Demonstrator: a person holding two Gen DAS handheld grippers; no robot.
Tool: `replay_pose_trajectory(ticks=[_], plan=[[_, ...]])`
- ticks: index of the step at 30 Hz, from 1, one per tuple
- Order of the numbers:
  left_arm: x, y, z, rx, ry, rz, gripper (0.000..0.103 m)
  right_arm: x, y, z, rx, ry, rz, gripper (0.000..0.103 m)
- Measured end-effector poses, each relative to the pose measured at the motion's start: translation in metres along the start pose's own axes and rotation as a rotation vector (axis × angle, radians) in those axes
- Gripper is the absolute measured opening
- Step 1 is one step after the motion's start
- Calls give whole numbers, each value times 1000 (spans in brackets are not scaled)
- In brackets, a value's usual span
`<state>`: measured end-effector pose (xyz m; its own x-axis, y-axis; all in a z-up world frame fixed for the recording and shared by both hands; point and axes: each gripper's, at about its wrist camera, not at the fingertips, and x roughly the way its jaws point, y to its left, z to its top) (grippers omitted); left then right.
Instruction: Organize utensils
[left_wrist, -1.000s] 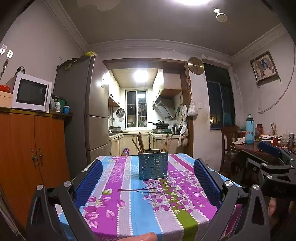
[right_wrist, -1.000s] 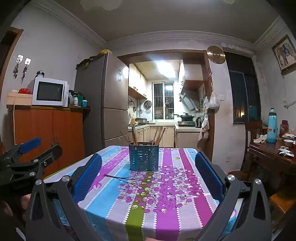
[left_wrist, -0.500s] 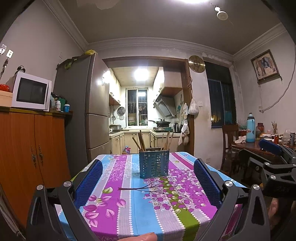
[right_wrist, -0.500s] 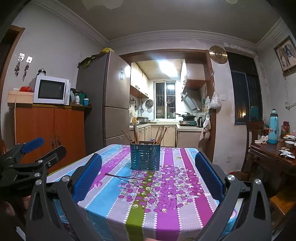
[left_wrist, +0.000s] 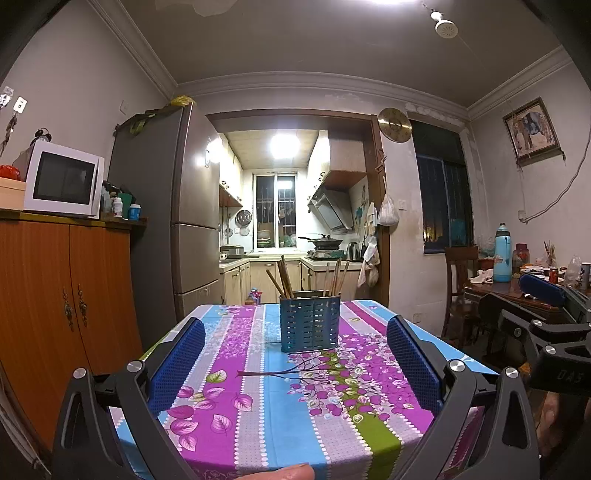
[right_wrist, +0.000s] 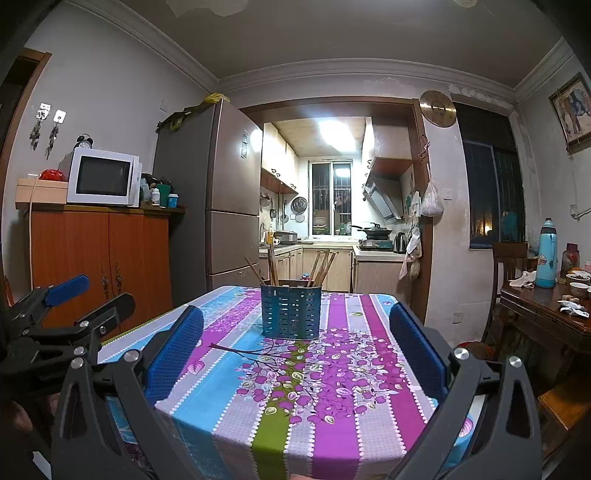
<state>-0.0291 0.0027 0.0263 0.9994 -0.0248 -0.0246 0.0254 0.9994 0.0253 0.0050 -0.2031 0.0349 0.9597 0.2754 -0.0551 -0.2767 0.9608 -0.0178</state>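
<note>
A blue slotted utensil holder (left_wrist: 309, 323) (right_wrist: 290, 312) stands upright near the far end of the table, with several wooden chopsticks (left_wrist: 284, 273) (right_wrist: 320, 264) sticking out of it in two bunches. My left gripper (left_wrist: 295, 325) is open over the near edge of the table, apart from the holder, with nothing between its blue pads (left_wrist: 177, 363). My right gripper (right_wrist: 295, 315) is open too and holds nothing. Each gripper shows at the side of the other's view: the right gripper (left_wrist: 517, 301) at the right, the left gripper (right_wrist: 94, 295) at the left.
The table (left_wrist: 258, 424) wears a striped floral cloth. Left of it are an orange cabinet (right_wrist: 99, 258) with a microwave (right_wrist: 105, 177), then a grey fridge (left_wrist: 177, 229). At the right a wooden table (right_wrist: 543, 314) holds a teal bottle (right_wrist: 546, 254). A fingertip (left_wrist: 284, 472) shows at the bottom.
Almost nothing. Both views drift very slightly, and both grippers stay open and empty in front of the holder.
</note>
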Motion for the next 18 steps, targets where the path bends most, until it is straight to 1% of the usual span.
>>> replay_pose_trajectory(ticks=[8,11,13,18], plan=[[0,2,-1,-11,-8,3,98,0,0,0,0,0,1,97],[4,2,-2,-14,9,0,98,-1,0,1,-2,-2,1,97],[8,2,-4,-17,39,-1,98,0,-1,0,-2,-4,2,97],[10,-2,-5,-2,39,4,98,1,-2,0,-2,-2,1,97]])
